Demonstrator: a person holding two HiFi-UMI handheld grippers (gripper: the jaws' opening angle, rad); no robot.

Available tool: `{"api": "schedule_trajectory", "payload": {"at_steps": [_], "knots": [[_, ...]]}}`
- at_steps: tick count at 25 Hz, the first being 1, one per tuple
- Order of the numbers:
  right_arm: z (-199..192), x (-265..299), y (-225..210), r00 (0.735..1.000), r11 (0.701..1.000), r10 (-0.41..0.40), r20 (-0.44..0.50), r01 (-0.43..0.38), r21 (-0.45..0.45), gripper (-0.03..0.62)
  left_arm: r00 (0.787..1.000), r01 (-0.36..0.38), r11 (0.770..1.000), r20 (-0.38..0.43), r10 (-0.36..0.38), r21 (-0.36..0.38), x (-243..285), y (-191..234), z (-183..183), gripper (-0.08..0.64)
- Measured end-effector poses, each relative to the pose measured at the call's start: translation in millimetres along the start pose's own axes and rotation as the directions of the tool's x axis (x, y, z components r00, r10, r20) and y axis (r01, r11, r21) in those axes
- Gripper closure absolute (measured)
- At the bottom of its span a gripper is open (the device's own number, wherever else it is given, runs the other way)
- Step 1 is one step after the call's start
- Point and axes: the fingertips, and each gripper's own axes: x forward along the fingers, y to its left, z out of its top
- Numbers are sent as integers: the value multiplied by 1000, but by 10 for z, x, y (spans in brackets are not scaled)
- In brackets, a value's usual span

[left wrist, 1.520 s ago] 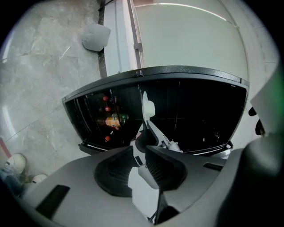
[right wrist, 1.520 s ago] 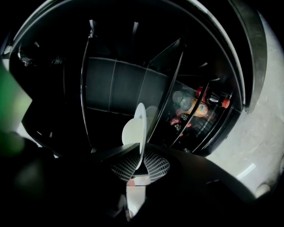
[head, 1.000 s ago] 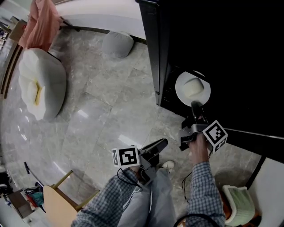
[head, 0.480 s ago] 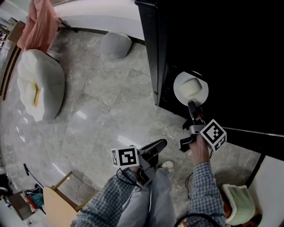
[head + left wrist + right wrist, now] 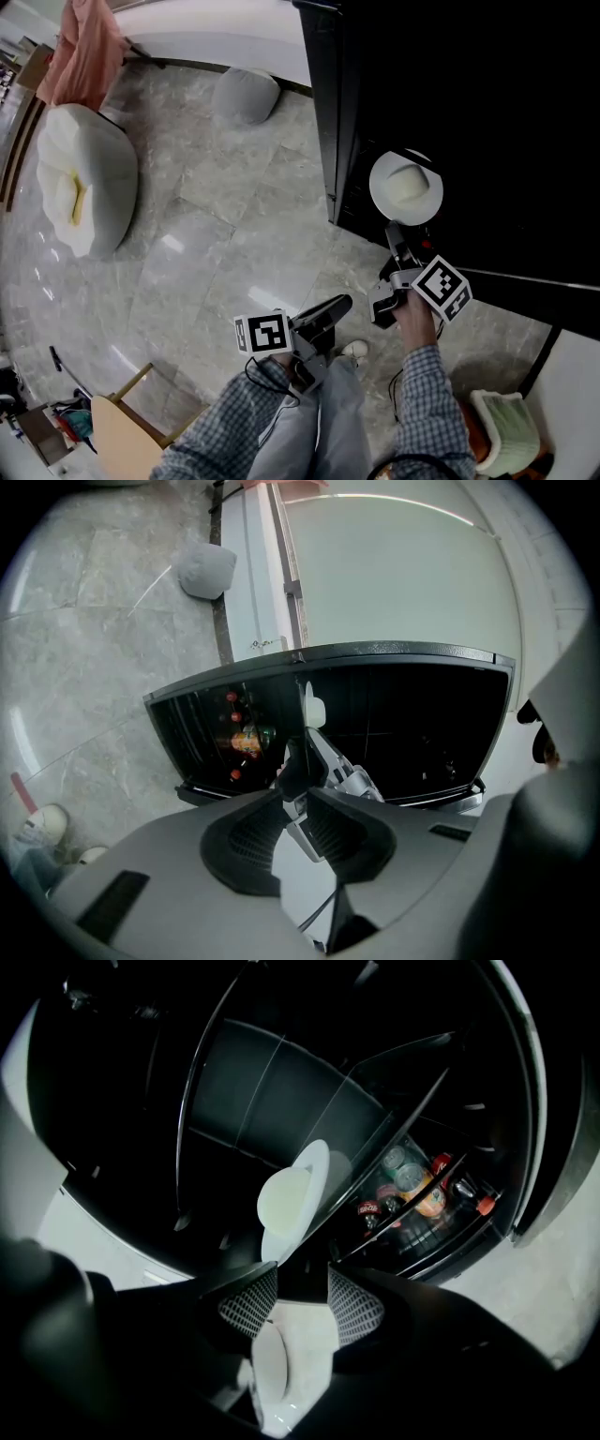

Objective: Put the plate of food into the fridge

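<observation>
Now we had released the round white plate of pale food [image 5: 406,187], leaving it resting inside the open black fridge [image 5: 323,122], our right gripper [image 5: 398,246] drawn back with jaws wide and empty, the left gripper [image 5: 323,314] idle, jaws apart on nothing, so placement looked done.

Open floor [image 5: 216,244] lies before the fridge [image 5: 469,94]; its shelf holds the plate [image 5: 381,190].
</observation>
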Motion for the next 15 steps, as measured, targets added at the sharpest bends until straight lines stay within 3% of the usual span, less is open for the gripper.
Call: {"api": "schedule_trajectory", "payload": {"at_steps": [6,12,15], "knots": [[25,21,93,1000,1000,13,7,-13,-20,437,1000,4,1000,-1,-4,25,-32,-41,5,488],[-106,-213,190,999,992,25,-48,-31,-121,440,1000,-17,988,-7,18,154,-123,-179,26,491],[-204,-435,227,999,989,13,-51,-20,-144,582,999,-49,977,-2,50,210,-208,-230,34,534]]}}
